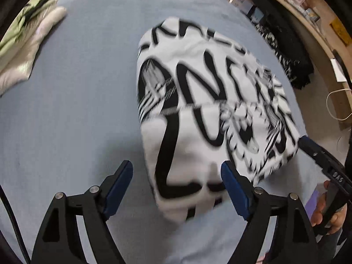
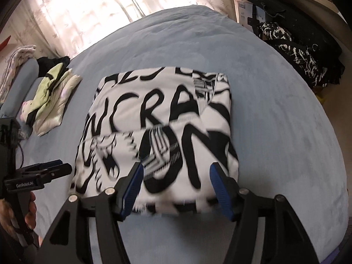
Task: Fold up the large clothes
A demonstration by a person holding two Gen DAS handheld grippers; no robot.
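A white garment with bold black lettering (image 1: 204,110) lies folded into a thick rectangle on the blue bed (image 1: 77,110). It also shows in the right wrist view (image 2: 158,127). My left gripper (image 1: 177,176) is open, its jaws spread over the garment's near left corner, holding nothing. My right gripper (image 2: 176,180) is open, its jaws spread over the garment's near edge, holding nothing. The right gripper also shows in the left wrist view (image 1: 319,154) at the garment's right edge. The left gripper shows in the right wrist view (image 2: 50,167) left of the garment.
Folded light green and cream clothes (image 2: 50,101) lie at the bed's left side. Black patterned clothing (image 2: 297,50) is heaped at the bed's right edge below a wooden shelf (image 1: 303,19). A curtained window (image 2: 99,11) is beyond the bed.
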